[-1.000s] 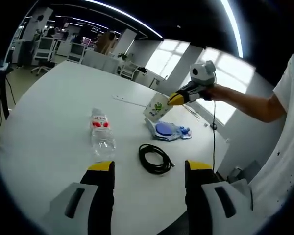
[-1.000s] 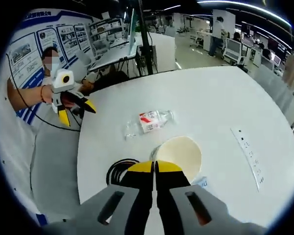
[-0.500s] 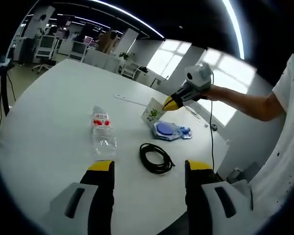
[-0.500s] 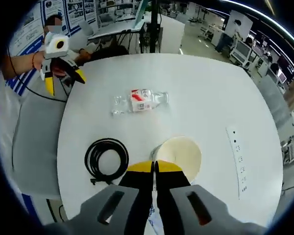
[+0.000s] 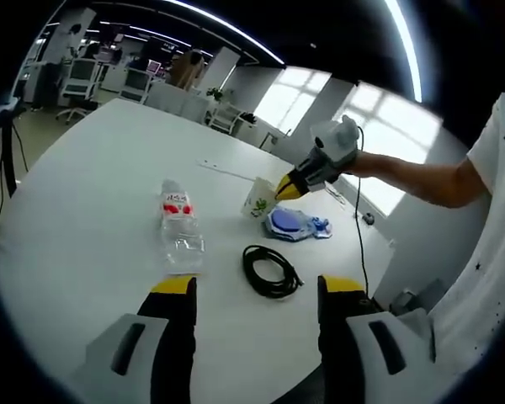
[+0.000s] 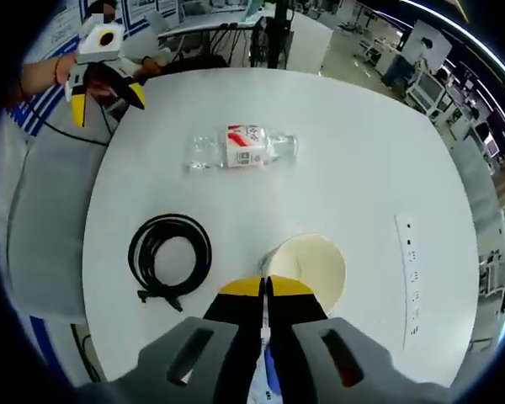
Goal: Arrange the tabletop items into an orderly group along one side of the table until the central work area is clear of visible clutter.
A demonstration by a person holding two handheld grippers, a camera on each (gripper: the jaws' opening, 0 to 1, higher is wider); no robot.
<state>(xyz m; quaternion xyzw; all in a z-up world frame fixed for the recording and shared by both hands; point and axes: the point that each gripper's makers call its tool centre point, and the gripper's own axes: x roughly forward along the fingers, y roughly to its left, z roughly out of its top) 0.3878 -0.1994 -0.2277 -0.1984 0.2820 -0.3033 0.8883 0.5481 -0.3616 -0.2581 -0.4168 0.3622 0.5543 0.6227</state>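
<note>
My right gripper point(image 5: 284, 188) is shut on the rim of a white paper cup point(image 5: 257, 199) with a green print, which tilts just over the table. In the right gripper view the cup's cream inside point(image 6: 307, 265) sits right past the shut jaws of my right gripper point(image 6: 265, 288). A clear plastic bottle point(image 5: 178, 229) with a red label lies on its side; the bottle point(image 6: 244, 150) is mid-table. A black coiled cable point(image 5: 271, 271) lies near the front; the cable point(image 6: 170, 257) is left of the cup. My left gripper point(image 5: 257, 288) stands open and holds nothing; the left gripper point(image 6: 101, 80) hovers off the table's edge.
A blue and white flat item point(image 5: 291, 223) lies beside the cup. A white power strip point(image 5: 223, 171) lies further back on the round white table point(image 5: 84, 210); the power strip point(image 6: 411, 278) is right of the cup. Desks and chairs stand beyond. A person's arm point(image 5: 421, 177) holds the right gripper.
The right gripper has carried the cup down and left, closer to the table and the blue item. The left gripper has stayed open in place.
</note>
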